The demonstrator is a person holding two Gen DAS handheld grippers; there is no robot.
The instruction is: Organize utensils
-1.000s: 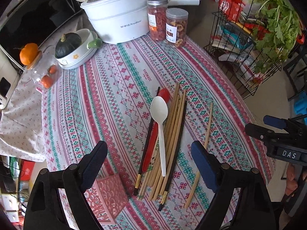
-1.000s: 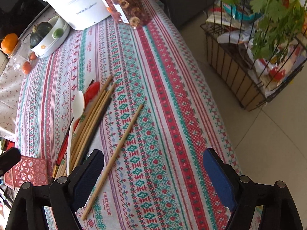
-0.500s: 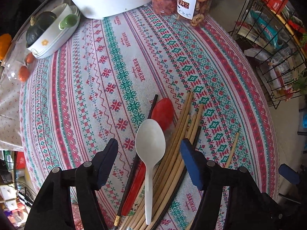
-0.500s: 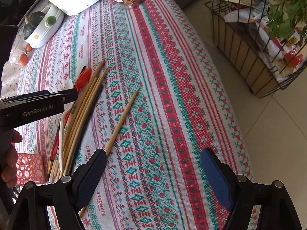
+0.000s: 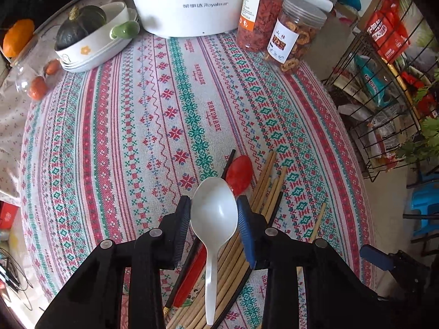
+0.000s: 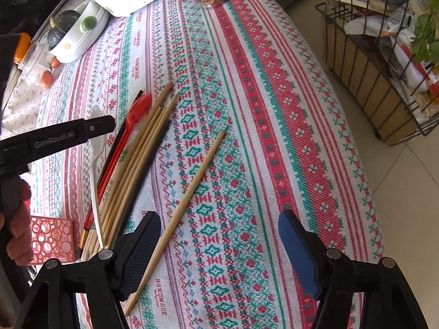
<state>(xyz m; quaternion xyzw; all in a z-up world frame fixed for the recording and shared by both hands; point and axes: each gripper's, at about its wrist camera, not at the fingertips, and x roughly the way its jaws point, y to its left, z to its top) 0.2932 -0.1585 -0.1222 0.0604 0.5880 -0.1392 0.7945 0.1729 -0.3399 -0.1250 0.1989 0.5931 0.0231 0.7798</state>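
Note:
A white plastic spoon (image 5: 214,213) lies on a pile of wooden chopsticks (image 5: 263,192), black chopsticks and a red spoon (image 5: 241,174). My left gripper (image 5: 214,213) has its pads against both sides of the white spoon's bowl, shut on it. In the right wrist view the left gripper (image 6: 101,126) covers the spoon's bowl, and the handle (image 6: 94,192) shows below. My right gripper (image 6: 219,244) is open and empty above the cloth, with a lone wooden chopstick (image 6: 186,197) beside its left finger.
A red perforated holder (image 6: 52,240) sits at the table's near left edge. At the back stand a white cooker (image 5: 186,2), two jars (image 5: 277,24) and a bowl with a squash (image 5: 90,35). A wire rack (image 5: 384,82) stands right of the table.
My left gripper moved down and forward over the pile and closed on the white spoon's bowl. My right gripper drifted slightly lower and stayed open.

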